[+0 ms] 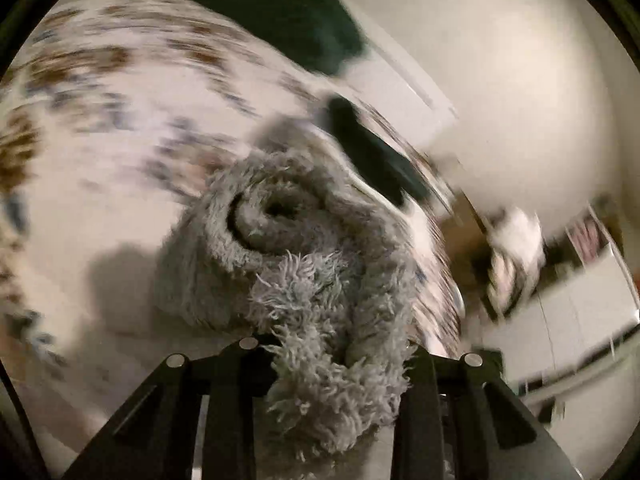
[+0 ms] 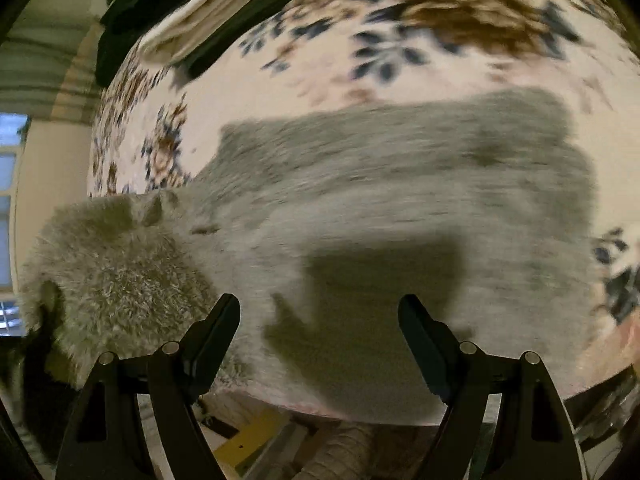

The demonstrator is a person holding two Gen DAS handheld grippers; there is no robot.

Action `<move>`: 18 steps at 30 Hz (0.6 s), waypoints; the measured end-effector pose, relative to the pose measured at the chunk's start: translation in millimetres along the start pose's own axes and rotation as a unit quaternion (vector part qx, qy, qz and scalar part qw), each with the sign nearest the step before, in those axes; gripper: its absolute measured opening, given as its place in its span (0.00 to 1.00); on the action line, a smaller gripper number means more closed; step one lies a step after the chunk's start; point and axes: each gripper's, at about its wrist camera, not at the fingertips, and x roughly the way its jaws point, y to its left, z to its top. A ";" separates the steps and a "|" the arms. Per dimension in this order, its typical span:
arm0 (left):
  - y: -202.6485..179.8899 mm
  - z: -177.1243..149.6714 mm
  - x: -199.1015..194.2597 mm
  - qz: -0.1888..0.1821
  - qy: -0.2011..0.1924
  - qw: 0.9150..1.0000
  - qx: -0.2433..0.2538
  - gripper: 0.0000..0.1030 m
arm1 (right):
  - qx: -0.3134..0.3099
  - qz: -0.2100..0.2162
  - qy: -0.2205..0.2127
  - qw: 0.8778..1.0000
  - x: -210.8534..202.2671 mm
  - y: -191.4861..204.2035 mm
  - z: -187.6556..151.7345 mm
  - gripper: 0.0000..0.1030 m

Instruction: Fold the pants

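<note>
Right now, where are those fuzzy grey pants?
The pants lie spread on the floral bedspread ahead of the open right gripper; in the left wrist view, one bunched end is pinched in the left gripper.

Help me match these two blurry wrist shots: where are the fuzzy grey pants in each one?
Left wrist view: the grey pants fill the lower centre, a bunched, curled end pinched in the left gripper.
Right wrist view: the pants lie spread across the middle, a fluffier bunch at lower left, ahead of the open right gripper.
Shared landmark: the flowered bedspread under the pants.
</note>
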 end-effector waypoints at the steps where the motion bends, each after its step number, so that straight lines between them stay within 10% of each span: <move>1: -27.0 -12.4 18.0 -0.014 0.021 1.000 0.018 0.24 | 0.006 0.000 -0.008 1.000 -10.8 -13.0 -0.1 0.81; 6: -119.0 -87.0 115.6 -0.007 0.122 0.987 0.103 0.24 | 0.040 -0.024 -0.042 0.998 -58.8 -85.9 -2.3 0.81; 12: -141.0 -136.7 193.5 0.071 0.220 0.965 0.128 0.36 | 0.069 -0.065 -0.037 0.995 -79.4 -167.2 -4.1 0.74; 15: -145.9 -131.3 178.4 0.056 0.227 0.965 0.114 0.70 | 0.065 -0.046 -0.041 0.996 -91.1 -184.7 -6.2 0.76; 16: -150.1 -127.8 168.0 0.048 0.231 0.966 0.108 0.97 | 0.066 -0.034 -0.043 0.996 -95.4 -187.4 -6.7 0.78; 18: -155.1 -125.7 148.3 0.039 0.240 0.964 0.104 1.00 | 0.064 0.009 -0.047 0.997 -102.5 -185.8 -6.6 0.85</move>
